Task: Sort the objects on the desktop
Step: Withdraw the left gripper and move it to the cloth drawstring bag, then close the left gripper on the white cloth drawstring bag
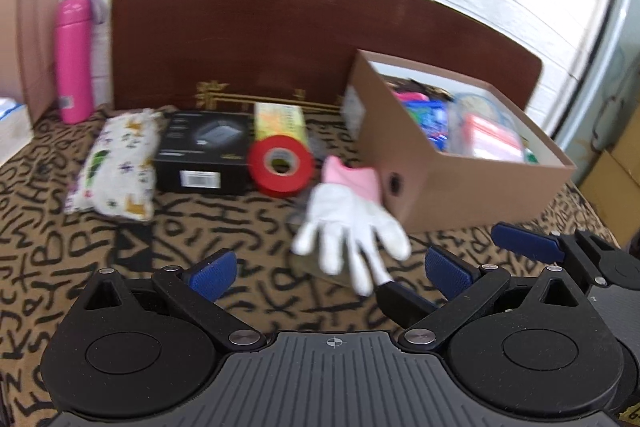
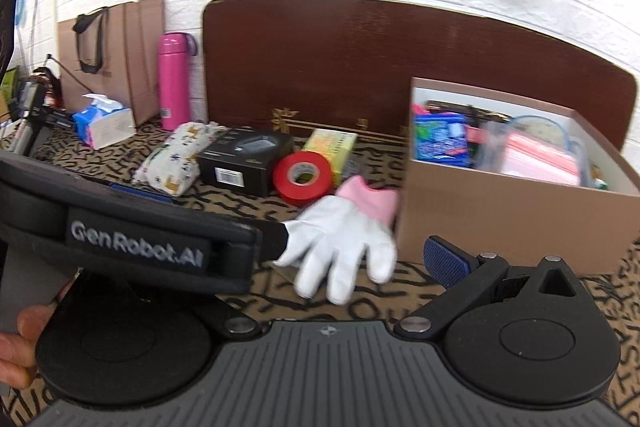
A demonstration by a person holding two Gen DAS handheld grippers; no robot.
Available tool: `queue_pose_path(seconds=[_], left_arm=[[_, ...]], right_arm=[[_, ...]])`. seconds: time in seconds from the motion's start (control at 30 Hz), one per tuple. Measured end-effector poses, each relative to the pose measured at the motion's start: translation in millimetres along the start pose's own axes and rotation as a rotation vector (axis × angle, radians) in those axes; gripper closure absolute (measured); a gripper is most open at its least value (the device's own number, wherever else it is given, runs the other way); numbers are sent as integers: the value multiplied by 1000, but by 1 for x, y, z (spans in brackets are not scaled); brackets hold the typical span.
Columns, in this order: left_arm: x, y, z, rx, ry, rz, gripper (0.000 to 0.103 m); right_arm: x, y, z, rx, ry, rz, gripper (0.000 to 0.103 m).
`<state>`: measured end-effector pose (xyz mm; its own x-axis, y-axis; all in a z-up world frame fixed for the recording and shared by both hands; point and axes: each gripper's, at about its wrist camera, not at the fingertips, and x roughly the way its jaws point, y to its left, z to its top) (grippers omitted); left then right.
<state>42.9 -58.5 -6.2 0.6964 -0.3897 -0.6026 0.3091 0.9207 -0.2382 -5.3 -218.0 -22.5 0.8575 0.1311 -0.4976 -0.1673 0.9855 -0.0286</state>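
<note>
Glove [image 1: 352,223], white with a pink cuff, lies on the patterned tablecloth [image 1: 80,267] just in front of the near corner of the brown cardboard box [image 1: 472,187], its fingers spread toward the cameras and blurred, so whether it touches the cloth cannot be told. Left gripper [image 1: 340,269] has its blue-padded fingers spread wide apart with nothing between them, the glove's fingertips lying just ahead of the gap. Right gripper [image 2: 280,247] is harder to read: its right blue pad [image 2: 446,261] shows clearly, but the left gripper's black body crosses in front of the other side, so I cannot tell if it is apart or closed; in the left wrist view a dark finger tip sits right at one glove fingertip. Behind the glove, a red tape roll [image 1: 280,165] stands next to a black box [image 1: 202,157], a yellow-green carton [image 1: 280,121] and a printed fabric pouch [image 1: 116,167]. Pink flask [image 1: 74,61] stands upright by the wall, and the cardboard box already holds colourful packets
</note>
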Motion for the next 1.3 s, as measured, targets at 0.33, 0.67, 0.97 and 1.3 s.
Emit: queue_pose_path(seconds=[0.33, 0.67, 0.97, 1.3], left_arm=[[-3, 68, 18, -98, -38, 113, 0], [24, 152, 39, -148, 5, 244, 0], [65, 193, 48, -173, 56, 225, 0], [97, 211, 54, -196, 95, 154, 0]], right_arm=[[38, 35, 16, -45, 9, 100, 0], [95, 71, 31, -58, 33, 210, 3], [147, 95, 32, -60, 100, 267, 12], [182, 108, 37, -76, 156, 298, 27]])
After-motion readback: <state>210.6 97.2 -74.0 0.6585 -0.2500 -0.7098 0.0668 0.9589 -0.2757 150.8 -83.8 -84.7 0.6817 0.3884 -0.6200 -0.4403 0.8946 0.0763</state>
